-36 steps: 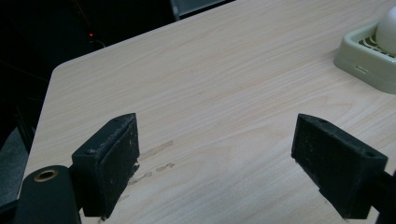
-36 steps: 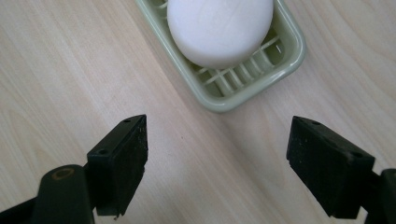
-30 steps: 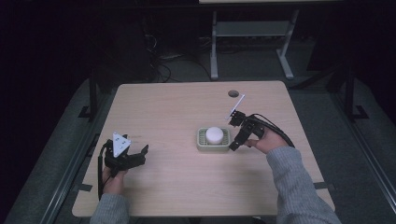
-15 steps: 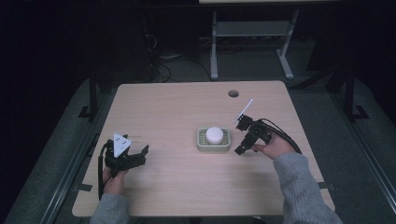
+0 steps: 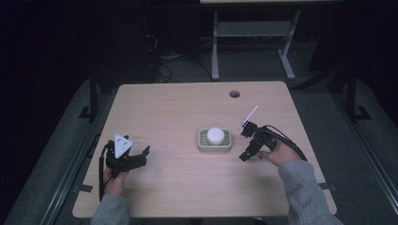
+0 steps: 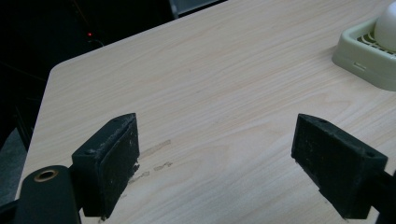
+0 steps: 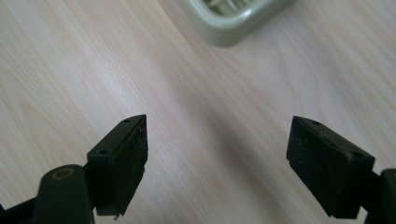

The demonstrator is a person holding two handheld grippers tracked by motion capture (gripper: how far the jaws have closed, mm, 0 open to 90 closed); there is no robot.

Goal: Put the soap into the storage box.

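- My left gripper view cuts the soap dish (image 6: 369,63) off at the right edge, and the white soap (image 6: 386,28) on it is just a sliver in the corner.
- My right gripper view clips the same dish at the top, so I only get one corner.
- From the high view, the white strip (image 5: 248,117) by my right gripper (image 5: 246,145) is too small to identify.

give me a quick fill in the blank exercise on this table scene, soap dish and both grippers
1. The white round soap sits in a pale ____ soap dish.
2. The right gripper has its jaws ____, with nothing between them.
3. The soap dish lies between the two grippers, nearer the ____ one.
4. The left gripper carries a grey ____-cornered plate on top.

Missing words: green; open; right; three
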